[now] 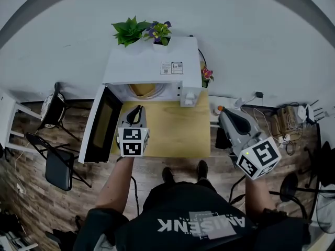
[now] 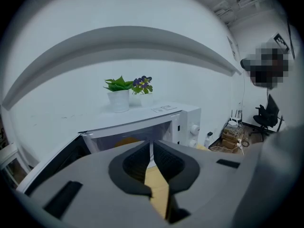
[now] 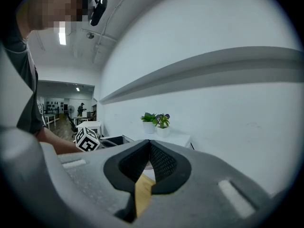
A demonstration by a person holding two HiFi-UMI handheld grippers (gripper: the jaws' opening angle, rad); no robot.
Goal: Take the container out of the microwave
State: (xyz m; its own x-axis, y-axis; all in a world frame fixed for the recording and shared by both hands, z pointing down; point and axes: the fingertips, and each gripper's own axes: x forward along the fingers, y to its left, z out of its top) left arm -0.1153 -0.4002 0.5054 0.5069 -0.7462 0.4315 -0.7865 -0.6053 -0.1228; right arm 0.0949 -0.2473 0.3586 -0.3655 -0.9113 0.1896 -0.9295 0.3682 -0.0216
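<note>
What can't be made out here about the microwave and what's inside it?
Container: the head view shows only a yellowish sliver; the microwave roof covers the rest.
Microwave cavity, left gripper view: mostly blocked by the left gripper body.
Label on the microwave top: print too small to read in the head view.

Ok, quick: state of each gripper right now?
Left gripper: closed, holding nothing.
Right gripper: closed, holding nothing.
</note>
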